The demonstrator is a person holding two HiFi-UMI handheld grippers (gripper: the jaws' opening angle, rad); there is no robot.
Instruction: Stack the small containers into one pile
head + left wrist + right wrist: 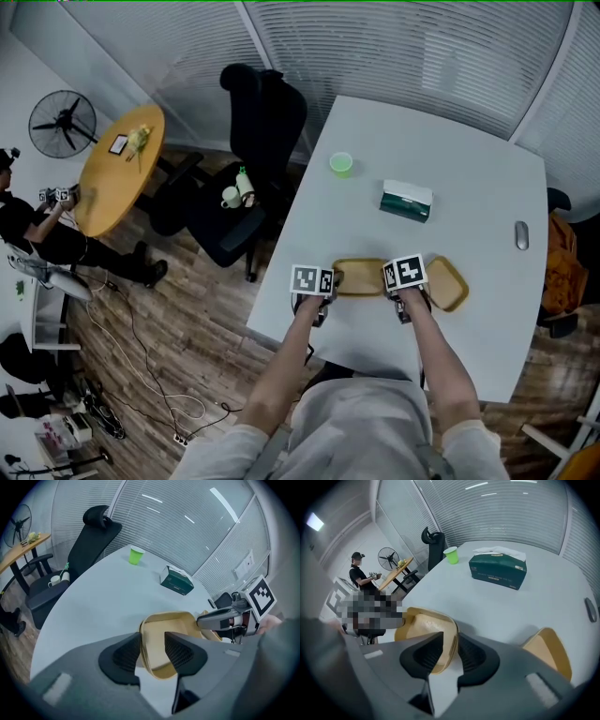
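Tan container sat near the white table's front edge, second container just beside it on the right. Left gripper: jaws apart, astride its left rim, not clamped. Right gripper: jaws likewise loose, astride the opposite rim.

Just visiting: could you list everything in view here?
table: one, white, centre
left container: one, tan, between the grippers
right container: one, tan, beside it
cup: one, green, far side
tissue box: one, dark green, mid-table
mouse: one, grey, right edge
office chair: one, black, beside table
round table: one, wooden, far left
fan: one, black, far left
person: one, dark-clothed, far left
left gripper: one, grey, open astride left container's wall
right gripper: one, grey, open astride its other wall
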